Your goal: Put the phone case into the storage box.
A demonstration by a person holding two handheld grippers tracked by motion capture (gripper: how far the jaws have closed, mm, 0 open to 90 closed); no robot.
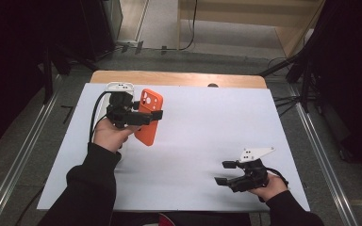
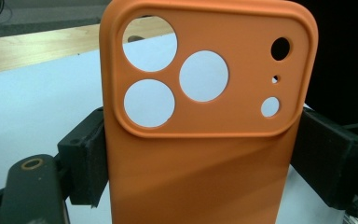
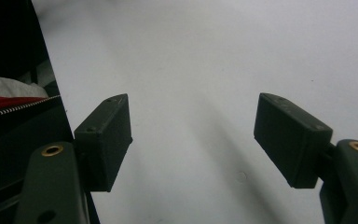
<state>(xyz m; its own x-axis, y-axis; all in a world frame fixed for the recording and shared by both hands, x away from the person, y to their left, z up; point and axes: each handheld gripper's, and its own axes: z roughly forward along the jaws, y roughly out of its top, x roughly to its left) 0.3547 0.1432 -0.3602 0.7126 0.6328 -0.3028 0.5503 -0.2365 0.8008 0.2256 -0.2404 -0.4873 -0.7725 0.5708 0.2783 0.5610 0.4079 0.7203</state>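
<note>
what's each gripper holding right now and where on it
The left gripper clamps the orange phone case across its two long side edges, just below the camera cutouts. The right gripper stands open, holding nothing.

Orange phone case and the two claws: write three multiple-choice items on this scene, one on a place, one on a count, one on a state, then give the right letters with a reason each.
1. Where is the orange phone case?
A. Between the jaws of the left claw
B. Flat at the table's near right corner
C. Under the right claw

2. How many large round cut-outs are in the case's camera block?
A. One
B. Three
C. Five

3. What is the state of the right claw?
A. Shut on the case
B. Shut on a cloth
C. Open, nothing between its jaws

Answers:
1 A, the left gripper view shows a black jaw pressed on each side edge of the case.
2 B, three large holes sit together, beside smaller ones.
3 C, the right gripper view shows the jaws apart over the bare white table.
</note>
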